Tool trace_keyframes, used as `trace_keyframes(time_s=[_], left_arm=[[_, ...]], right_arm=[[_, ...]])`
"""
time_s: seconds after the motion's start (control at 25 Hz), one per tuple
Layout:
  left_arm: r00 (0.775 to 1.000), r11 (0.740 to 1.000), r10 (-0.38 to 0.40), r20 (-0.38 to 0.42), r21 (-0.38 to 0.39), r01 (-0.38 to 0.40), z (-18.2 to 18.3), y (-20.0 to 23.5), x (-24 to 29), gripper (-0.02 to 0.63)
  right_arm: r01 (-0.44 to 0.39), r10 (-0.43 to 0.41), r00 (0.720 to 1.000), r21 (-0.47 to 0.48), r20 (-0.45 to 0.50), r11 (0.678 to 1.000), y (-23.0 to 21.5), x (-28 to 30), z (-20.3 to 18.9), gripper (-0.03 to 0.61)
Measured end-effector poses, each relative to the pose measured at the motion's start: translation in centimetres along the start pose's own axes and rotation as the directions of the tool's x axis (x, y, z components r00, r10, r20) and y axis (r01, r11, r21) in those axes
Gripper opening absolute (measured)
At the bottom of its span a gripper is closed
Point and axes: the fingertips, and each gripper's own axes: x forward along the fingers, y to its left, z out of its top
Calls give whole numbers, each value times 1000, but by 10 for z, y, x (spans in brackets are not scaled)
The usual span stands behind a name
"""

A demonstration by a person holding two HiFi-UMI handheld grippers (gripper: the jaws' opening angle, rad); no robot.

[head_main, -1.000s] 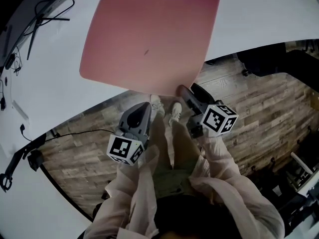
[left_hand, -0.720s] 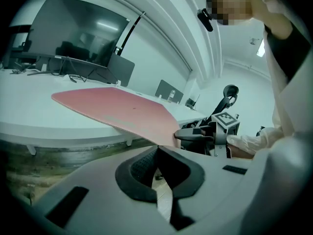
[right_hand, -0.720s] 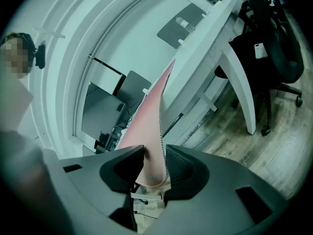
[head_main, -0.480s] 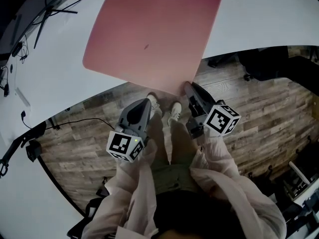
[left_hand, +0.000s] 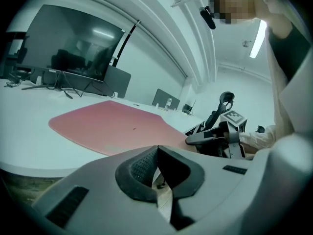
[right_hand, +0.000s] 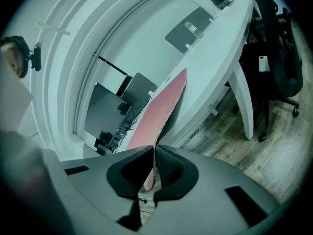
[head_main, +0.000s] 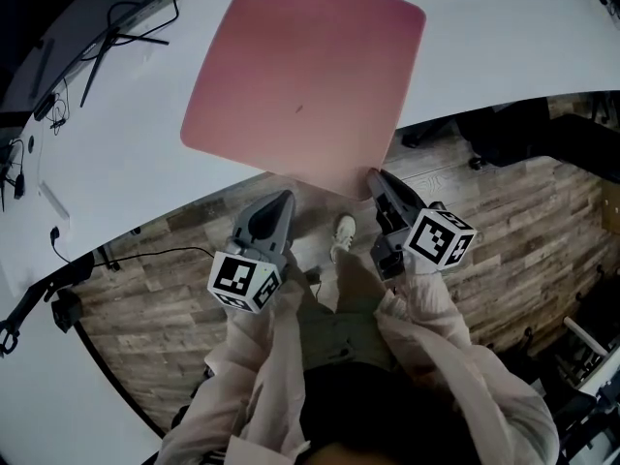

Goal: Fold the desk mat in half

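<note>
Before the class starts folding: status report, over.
Right gripper shut on desk mat, near corner. Left gripper shut, empty, off it. Mat unfolded. Cables far side, clear.

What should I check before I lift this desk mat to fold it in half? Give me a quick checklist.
1. Right gripper clamped on the desk mat: ok, the mat's near corner edge runs between its jaws.
2. Left gripper on the mat: not ok, its jaws are together and empty, short of the near edge.
3. Mat top free of things: ok, only a small dark speck on it.
4. Mat lying flat on the table: ok, with the near corner overhanging the edge.
5. Cables clear of the mat: ok, apart at far left.
6. Grip firm enough to lift: cannot tell.
</note>
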Motion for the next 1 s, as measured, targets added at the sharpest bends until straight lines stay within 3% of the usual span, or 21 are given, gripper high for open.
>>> trace_keyframes(time_s=[0.24,0.44,1.0], left_arm=[[998,997,-67,-7,44,67,27,31,-13,26],[993,990,-121,12,68,120,51,66,-16,26],[979,982,-189,81,37,187,92,139,-44,26]], right_arm=[[94,-92,995,-31,41,995,26,3,9,30],[112,-102,989,-88,111,990,61,13,21,31],[197,-162,971,-204,174,959,143,67,32,31]])
